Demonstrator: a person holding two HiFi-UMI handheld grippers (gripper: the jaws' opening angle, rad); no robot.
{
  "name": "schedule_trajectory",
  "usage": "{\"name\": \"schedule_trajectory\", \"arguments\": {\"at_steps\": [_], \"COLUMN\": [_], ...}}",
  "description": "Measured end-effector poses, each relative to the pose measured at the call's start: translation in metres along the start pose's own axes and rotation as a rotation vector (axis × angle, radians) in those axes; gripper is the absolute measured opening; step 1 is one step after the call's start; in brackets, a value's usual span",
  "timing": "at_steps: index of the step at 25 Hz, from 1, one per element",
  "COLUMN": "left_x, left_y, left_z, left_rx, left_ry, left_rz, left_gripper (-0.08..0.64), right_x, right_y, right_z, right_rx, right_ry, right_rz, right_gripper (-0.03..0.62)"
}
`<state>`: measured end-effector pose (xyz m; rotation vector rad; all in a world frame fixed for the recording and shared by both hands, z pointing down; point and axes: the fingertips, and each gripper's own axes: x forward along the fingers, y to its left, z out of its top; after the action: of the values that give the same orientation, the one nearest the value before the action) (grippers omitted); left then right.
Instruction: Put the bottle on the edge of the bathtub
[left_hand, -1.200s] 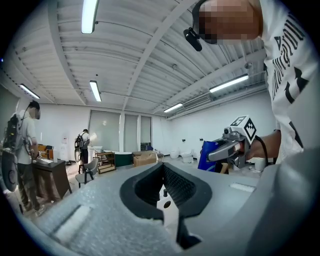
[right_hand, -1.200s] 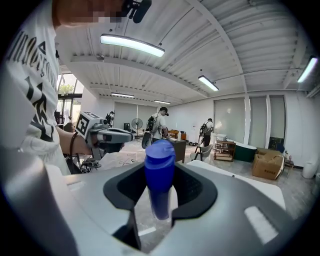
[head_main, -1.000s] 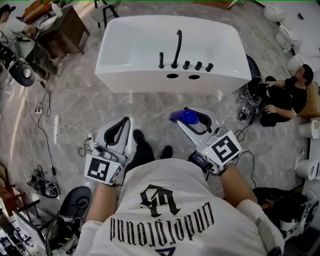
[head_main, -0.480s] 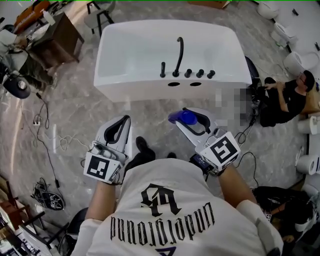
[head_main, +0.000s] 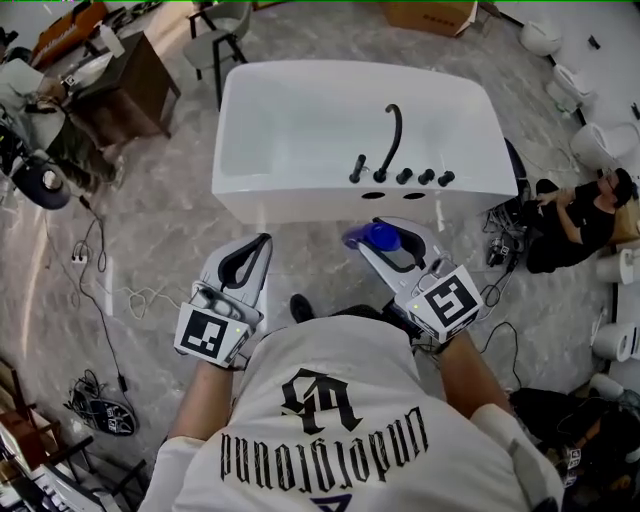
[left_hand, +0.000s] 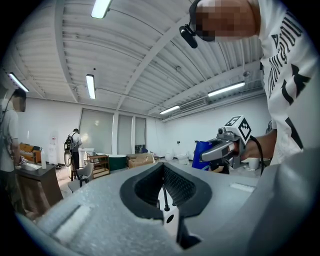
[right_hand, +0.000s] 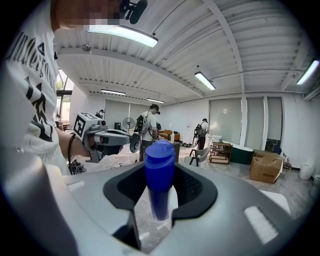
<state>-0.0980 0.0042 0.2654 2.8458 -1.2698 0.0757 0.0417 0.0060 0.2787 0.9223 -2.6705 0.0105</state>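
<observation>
A white bathtub (head_main: 300, 110) with a black faucet (head_main: 393, 135) and several knobs on its near rim lies ahead in the head view. My right gripper (head_main: 386, 240) is shut on a blue bottle (head_main: 372, 236), held just short of the tub's near wall. In the right gripper view the bottle (right_hand: 159, 175) stands upright between the black pads (right_hand: 197, 192). My left gripper (head_main: 262, 242) is shut with nothing in it, level with the right one and to its left. Through its jaws (left_hand: 163, 167) a bit of the tub shows, and the bottle (left_hand: 202, 150) appears off to the right.
A person sits on the floor right of the tub (head_main: 580, 215) beside cables. Loose cables (head_main: 110, 290) trail over the marble floor on the left. A desk (head_main: 120, 70) and a chair (head_main: 225, 25) stand at the back left, white toilets (head_main: 615, 340) along the right.
Both grippers, and the person carrying them, have come closer to the bathtub, which now sits lower and larger in the head view. The bottle stays gripped throughout.
</observation>
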Motion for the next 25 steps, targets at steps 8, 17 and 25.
{"name": "schedule_trajectory", "arguments": {"at_steps": [8,17,25], "left_x": [-0.003,0.011,0.05], "left_y": [0.045,0.09,0.132], "left_z": [-0.009,-0.027,-0.05], "left_rx": [-0.012,-0.007,-0.034], "left_ry": [0.009,0.056,0.097], "left_rz": [0.012,0.05,0.085], "left_gripper": [0.008,0.008,0.008], "right_x": [0.051,0.109,0.163], "right_y": [-0.004,-0.027,-0.071], "right_z": [0.0,-0.011,-0.029], "right_rx": [0.035,0.066,0.073], "right_ry": [0.016,0.012,0.05], "right_rz": [0.016,0.065,0.103], "right_gripper": [0.152,0.152,0.152]}}
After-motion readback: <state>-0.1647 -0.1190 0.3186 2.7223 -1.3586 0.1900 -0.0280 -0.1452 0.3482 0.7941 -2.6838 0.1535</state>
